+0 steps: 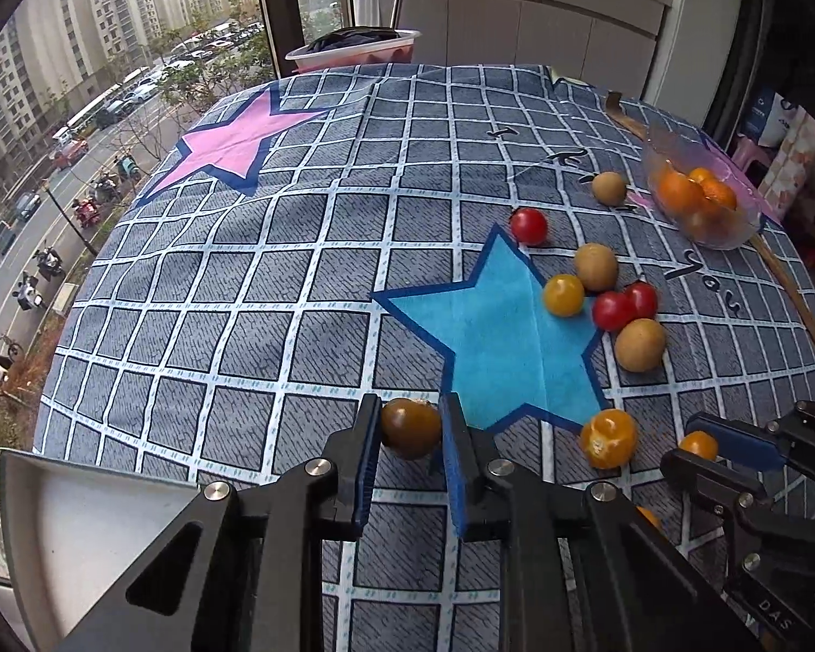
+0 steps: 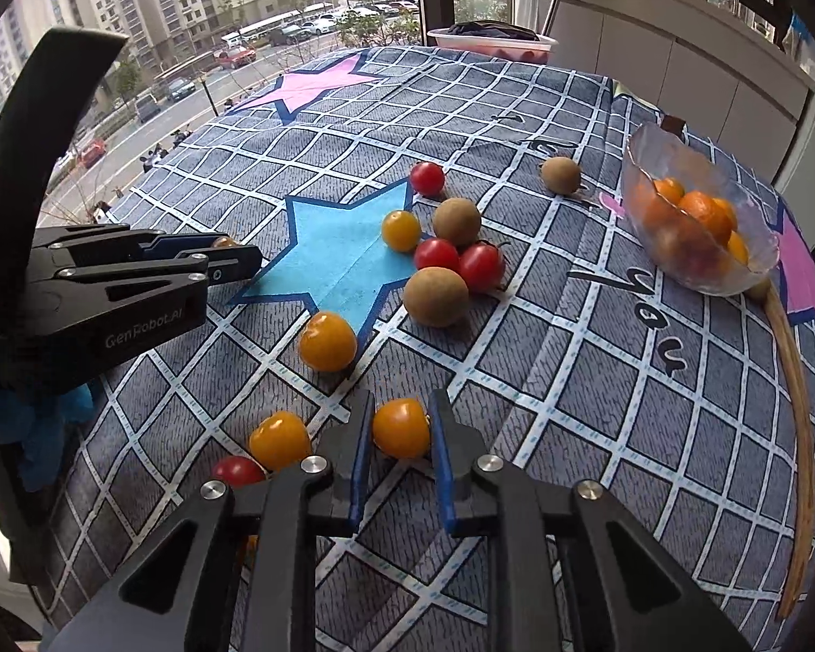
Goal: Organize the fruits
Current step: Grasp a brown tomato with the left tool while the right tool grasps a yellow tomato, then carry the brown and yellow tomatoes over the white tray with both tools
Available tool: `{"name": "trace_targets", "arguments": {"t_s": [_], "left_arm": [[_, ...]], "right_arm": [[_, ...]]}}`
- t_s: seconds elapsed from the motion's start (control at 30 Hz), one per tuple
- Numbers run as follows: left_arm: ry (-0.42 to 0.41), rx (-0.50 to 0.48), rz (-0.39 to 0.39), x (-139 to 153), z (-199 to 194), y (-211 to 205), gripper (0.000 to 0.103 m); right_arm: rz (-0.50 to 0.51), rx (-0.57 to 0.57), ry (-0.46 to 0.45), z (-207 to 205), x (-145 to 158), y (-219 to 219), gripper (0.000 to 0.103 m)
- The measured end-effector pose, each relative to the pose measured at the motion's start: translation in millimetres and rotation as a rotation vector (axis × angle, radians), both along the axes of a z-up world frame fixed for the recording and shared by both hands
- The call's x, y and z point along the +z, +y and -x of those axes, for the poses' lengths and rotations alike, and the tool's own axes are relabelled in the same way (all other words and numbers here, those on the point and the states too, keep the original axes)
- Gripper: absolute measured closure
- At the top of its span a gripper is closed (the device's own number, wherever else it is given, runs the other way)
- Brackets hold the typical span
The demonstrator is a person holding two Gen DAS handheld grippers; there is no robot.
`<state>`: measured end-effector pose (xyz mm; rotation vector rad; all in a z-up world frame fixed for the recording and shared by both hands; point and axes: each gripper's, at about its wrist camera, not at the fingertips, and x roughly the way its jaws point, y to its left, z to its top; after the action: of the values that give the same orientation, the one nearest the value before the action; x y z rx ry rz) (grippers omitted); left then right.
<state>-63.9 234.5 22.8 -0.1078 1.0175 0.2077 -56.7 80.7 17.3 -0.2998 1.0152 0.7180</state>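
Left gripper (image 1: 410, 429) — jaws clamped on a brownish-olive cherry tomato (image 1: 411, 428), blue pads pressed against both its sides, low over the desk's checked cloth (image 1: 244, 271) just near-left of the blue star patch (image 1: 505, 337).

Right gripper (image 2: 402, 429) — jaws clamped on an orange cherry tomato (image 2: 401, 428), which sits squeezed between the pads at the near edge of the cloth.

Loose fruit around the right gripper: a yellow-orange tomato (image 2: 280, 439) just left of it, a red tomato (image 2: 238, 470) touching that one on the near side, and another orange tomato (image 2: 327, 340) a little farther off at the star's near point.

Cluster at the star's right edge: a yellow tomato (image 2: 401, 230), two red tomatoes (image 2: 436, 254) side by side, and two tan-brown round fruits (image 2: 436, 296) — one nearer, one farther. A lone red tomato (image 2: 427, 178) lies beyond the star's far point; a third brown fruit (image 2: 560, 175) sits apart toward the bowl.

Clear bowl (image 2: 646, 163) at far right, tilted, holding several orange fruits (image 2: 701, 214).

White tray (image 1: 81, 516) at near left in the left wrist view, beside the left gripper.

Pink star patch (image 1: 233, 141) on the far left of the cloth; a pink-and-white tub (image 1: 353, 51) beyond the desk's far edge by the window.
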Motion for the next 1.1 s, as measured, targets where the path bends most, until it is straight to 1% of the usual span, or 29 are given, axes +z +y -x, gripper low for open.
{"name": "trace_targets", "arguments": {"t_s": [0.1,0.23,0.4,0.57,0.67,0.8,1.1], "left_arm": [[-0.033,-0.009,0.033,13,19,-4,0.08],[-0.058,-0.007,0.051,27,45,-6,0.08],[-0.055,0.009,0.025,37,76,-11,0.08],[-0.083,0.015,-0.035,47,108,-18,0.08],[-0.084,0.011,-0.042,51,121,-18,0.08],[-0.089,0.013,-0.085,54,134,-17,0.08],[-0.115,0.06,-0.074,61,159,10,0.08]], "right_arm": [[-0.016,-0.008,0.02,5,4,-9,0.081],[-0.048,-0.021,0.059,13,8,-20,0.081],[-0.064,-0.023,0.076,28,14,-27,0.081],[-0.083,-0.007,0.099,41,21,-28,0.081],[-0.085,-0.002,0.094,48,27,-26,0.081],[-0.082,0.015,0.076,58,36,-18,0.081],[-0.065,0.072,0.05,79,51,13,0.081]]}}
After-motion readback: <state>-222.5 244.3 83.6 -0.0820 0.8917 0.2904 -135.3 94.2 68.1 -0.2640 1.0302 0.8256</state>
